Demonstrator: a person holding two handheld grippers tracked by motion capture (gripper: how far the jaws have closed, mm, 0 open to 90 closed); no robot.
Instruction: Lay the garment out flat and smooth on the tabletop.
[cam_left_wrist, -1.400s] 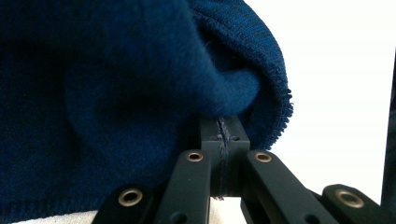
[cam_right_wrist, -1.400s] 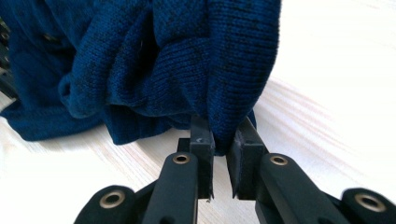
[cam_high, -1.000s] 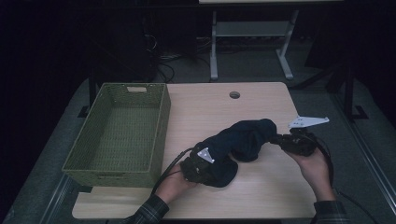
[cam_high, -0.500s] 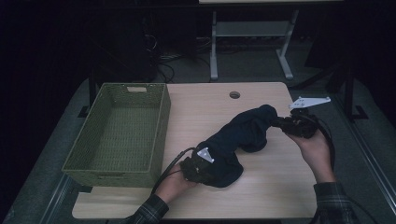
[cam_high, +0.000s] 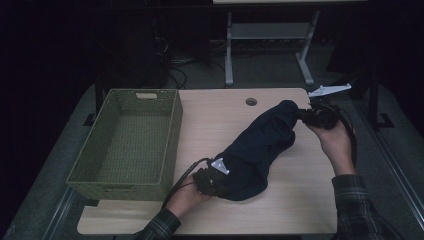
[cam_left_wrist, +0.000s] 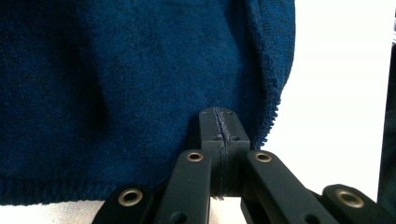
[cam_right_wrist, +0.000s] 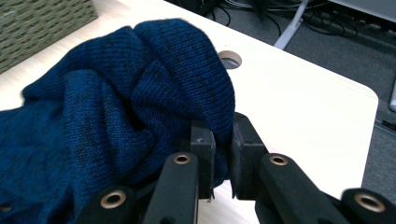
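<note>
- A dark blue knitted garment (cam_high: 260, 150) is lying stretched in a slanting line across the right half of the wooden bench (cam_high: 215, 125), from the near middle toward the far right edge.
- The left hand-held gripper (cam_high: 216, 184) is sitting at the near end of the garment, its jaws pressed together on the fabric just above the ribbed hem, as the left gripper view (cam_left_wrist: 219, 135) is showing.
- The person's left hand (cam_high: 184, 199) is resting low on the bench behind that gripper, with a black cable (cam_high: 181, 176) curving away toward the basket.
- The right hand-held gripper (cam_high: 306, 115) is gripping the far end of the garment, where the knit is bunching into a rounded fold; in the right gripper view (cam_right_wrist: 219, 163) the pads are pinching a fold of fabric between them.
- The person's right hand (cam_high: 332, 137) is holding that end lifted off the bench surface, near the far right corner.
- A green woven basket (cam_high: 172, 135) is standing on the left side of the bench, apart from the garment.
- A round cable hole (cam_high: 251, 101) is lying in the bench near its far edge, just beside the raised end of the garment.
</note>
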